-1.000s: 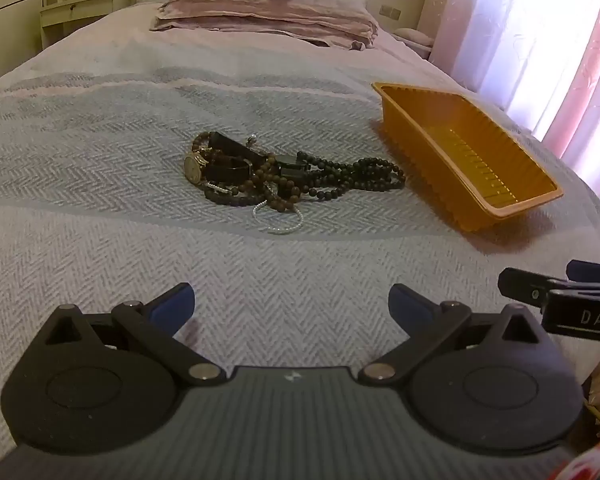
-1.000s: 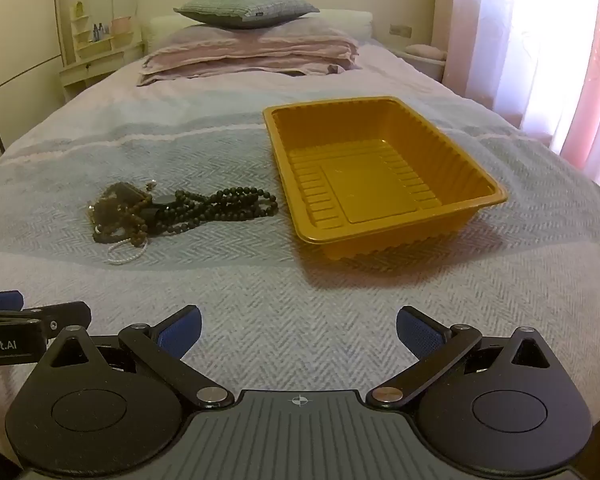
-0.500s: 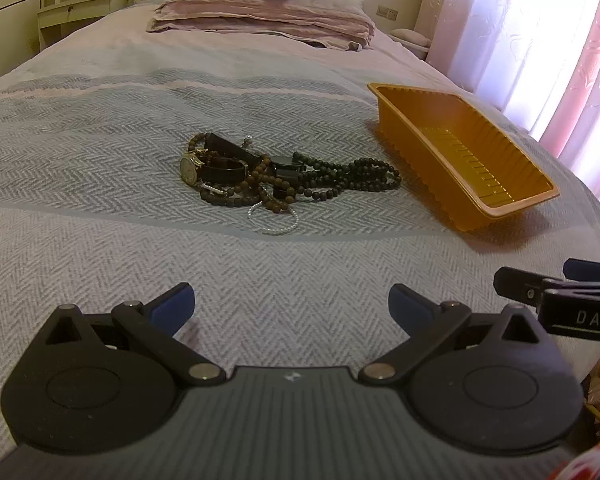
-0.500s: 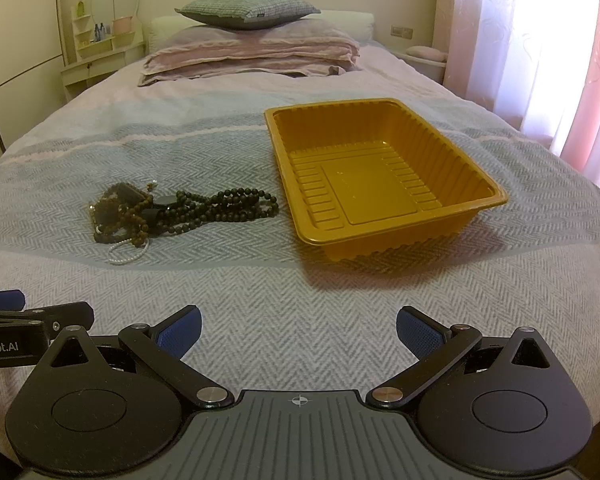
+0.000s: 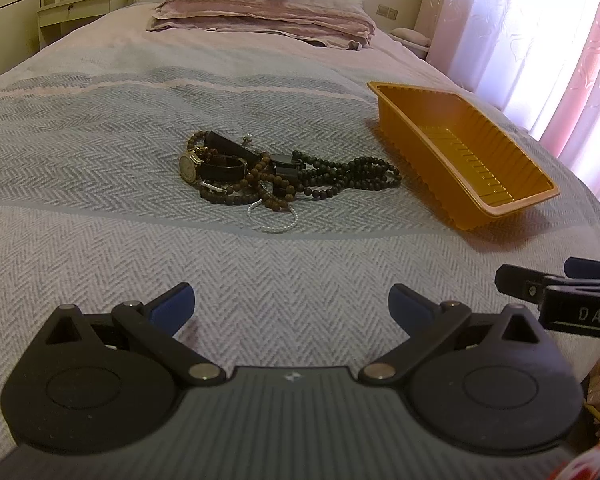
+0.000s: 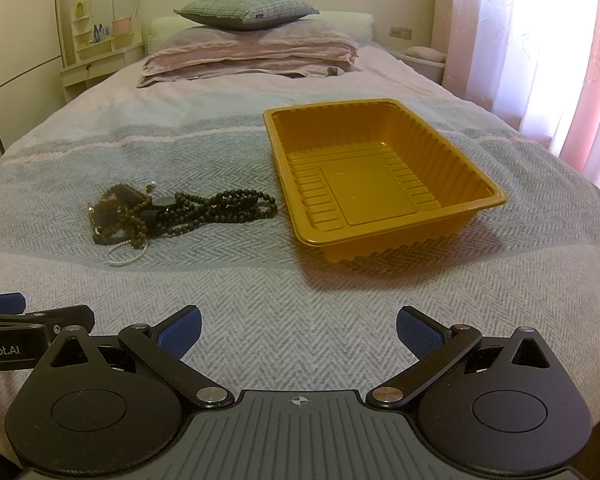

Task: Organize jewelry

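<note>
The left gripper is spread wide open and holds nothing. It sits low over the grey bedspread. Straight ahead lies a tangled pile of jewelry: dark bead strings, a gold watch and a small white bead bracelet. The orange tray sits to the right of the pile, with nothing inside.

The right gripper is wide open too, and its blue pads grip nothing. The orange tray is ahead. The pile lies just left of it, on the bed.
</note>
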